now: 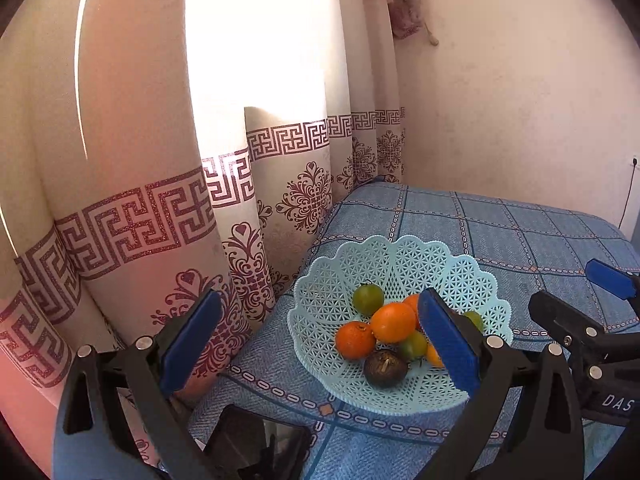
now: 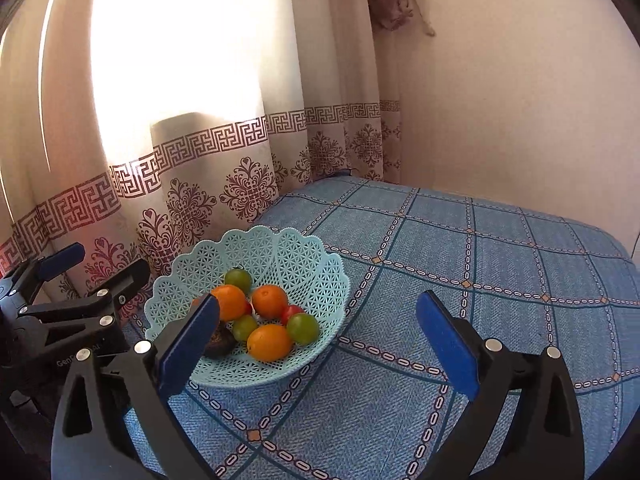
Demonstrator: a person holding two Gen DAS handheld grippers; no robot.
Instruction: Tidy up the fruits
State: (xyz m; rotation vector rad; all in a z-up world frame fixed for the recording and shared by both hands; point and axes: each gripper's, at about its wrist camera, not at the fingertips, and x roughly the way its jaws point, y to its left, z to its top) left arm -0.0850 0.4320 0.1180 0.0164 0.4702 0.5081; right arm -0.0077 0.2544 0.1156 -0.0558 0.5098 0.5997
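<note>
A pale blue lattice basket [image 1: 400, 264] [image 2: 280, 256] stands on the blue checked tablecloth near the curtain. It holds several fruits: oranges [image 1: 393, 322] [image 2: 269, 342], green tomatoes [image 1: 368, 297] [image 2: 303, 328], a small red tomato [image 2: 291, 312] and a dark brown fruit [image 1: 385, 368] [image 2: 220, 340]. My left gripper [image 1: 320, 344] hovers open over the basket's near left side, holding nothing. My right gripper [image 2: 318, 344] is open and empty too, just right of the basket above the cloth. Each gripper also shows in the other's view, the right gripper [image 1: 584, 296] and the left gripper [image 2: 94, 270].
The cloth-covered table [image 2: 480, 280] stretches right and back to a plain wall. A patterned curtain [image 1: 160, 200] hangs along the table's left edge. A dark flat object [image 1: 260, 440] lies at the near left corner. A cable [image 1: 630, 192] runs down the right wall.
</note>
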